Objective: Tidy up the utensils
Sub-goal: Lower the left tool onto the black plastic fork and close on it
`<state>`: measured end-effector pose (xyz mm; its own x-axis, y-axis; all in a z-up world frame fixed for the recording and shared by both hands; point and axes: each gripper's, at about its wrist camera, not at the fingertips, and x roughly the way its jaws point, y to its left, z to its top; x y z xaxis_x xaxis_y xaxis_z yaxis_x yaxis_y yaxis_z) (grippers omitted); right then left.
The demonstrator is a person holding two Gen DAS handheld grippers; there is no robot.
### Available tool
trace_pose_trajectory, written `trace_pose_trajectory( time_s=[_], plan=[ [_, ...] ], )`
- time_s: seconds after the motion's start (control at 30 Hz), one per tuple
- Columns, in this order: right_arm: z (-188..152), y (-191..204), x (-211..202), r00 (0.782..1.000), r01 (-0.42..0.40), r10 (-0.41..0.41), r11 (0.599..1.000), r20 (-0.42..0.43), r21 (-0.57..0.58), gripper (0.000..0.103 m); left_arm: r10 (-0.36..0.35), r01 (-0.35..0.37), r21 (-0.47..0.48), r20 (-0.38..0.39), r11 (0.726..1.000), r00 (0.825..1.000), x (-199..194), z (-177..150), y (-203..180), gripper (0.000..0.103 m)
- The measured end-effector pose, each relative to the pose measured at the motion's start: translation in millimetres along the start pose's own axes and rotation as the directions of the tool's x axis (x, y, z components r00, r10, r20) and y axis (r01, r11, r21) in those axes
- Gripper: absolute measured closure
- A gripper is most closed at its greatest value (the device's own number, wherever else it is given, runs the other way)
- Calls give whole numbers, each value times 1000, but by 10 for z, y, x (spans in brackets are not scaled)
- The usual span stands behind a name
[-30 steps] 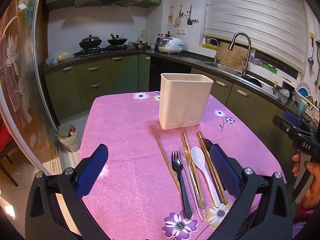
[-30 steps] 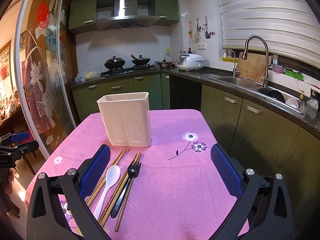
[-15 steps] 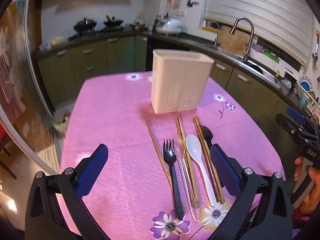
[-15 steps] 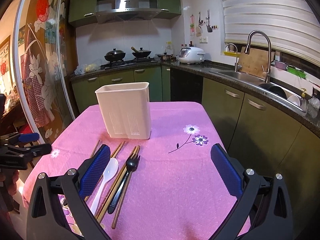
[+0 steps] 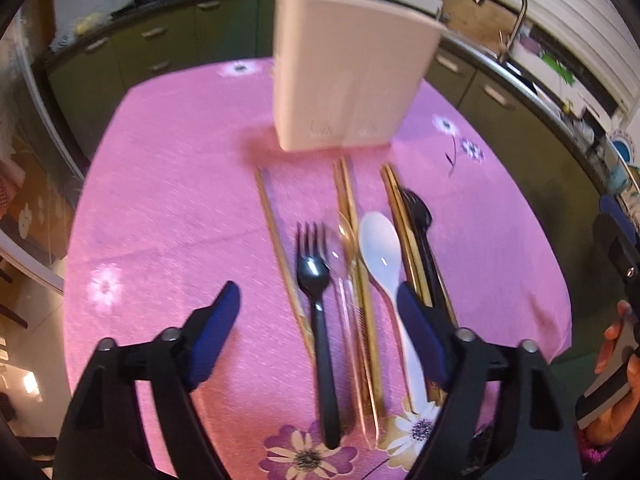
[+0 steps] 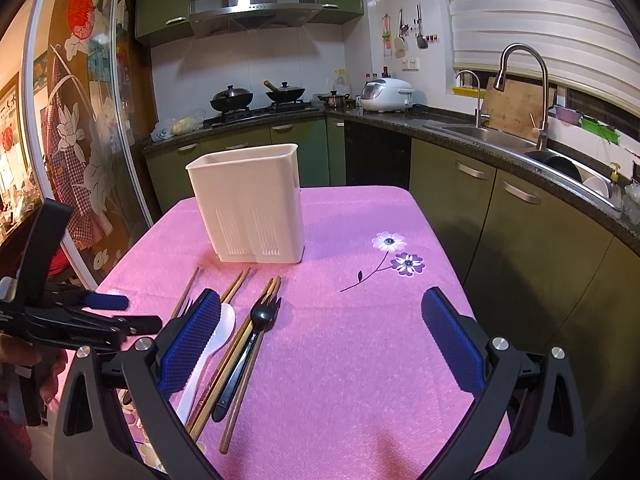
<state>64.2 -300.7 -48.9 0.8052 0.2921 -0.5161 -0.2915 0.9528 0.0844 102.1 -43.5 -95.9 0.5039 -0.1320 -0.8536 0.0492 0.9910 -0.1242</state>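
Left tool [image 5: 316, 320] wide open, empty, poised over the black fork [image 5: 316, 280] lying just short of the white caddy [image 5: 344, 76] on the tabletop [image 5: 172, 200]. Light, stiff, slick plastic; I'd pinch mid-handle. Right tool [image 6: 320, 344] open, empty.

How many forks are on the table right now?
2, both black. The left fork lies beside the clear spoon; the right fork lies against chopsticks past the white spoon. Nothing seems to hide a third.
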Motion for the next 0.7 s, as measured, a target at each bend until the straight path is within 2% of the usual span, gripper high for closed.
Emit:
trace_pose_trajectory(
  time_s=[0.17,0.23,0.33,0.5,0.57,0.63,0.7],
  plan=[
    [-27,-45,33,1000,-5,5,1000,-8,13,4,15,-13,36,-78,999,997,167,53,-51,33],
    [-33,-61,40,1000,-6,6,1000,-10,18,4,10,-4,53,-126,999,992,239,69,-75,42],
    [-28,-62,56,1000,-7,7,1000,-10,23,4,-33,43,46,-205,998,978,313,85,-89,45],
    [-50,-54,89,1000,-15,15,1000,-17,25,4,-51,63,46,-221,997,974,286,111,-153,45],
    [-60,-46,94,999,-21,22,999,-25,27,4,-44,55,44,-226,998,973,315,136,-155,53],
    [-60,-40,87,999,-22,23,999,-24,24,4,-24,34,39,-237,999,971,364,153,-137,69],
    [-44,-48,76,1000,-22,22,999,-20,27,4,-13,23,36,-245,999,970,405,163,-117,69]
  ],
)
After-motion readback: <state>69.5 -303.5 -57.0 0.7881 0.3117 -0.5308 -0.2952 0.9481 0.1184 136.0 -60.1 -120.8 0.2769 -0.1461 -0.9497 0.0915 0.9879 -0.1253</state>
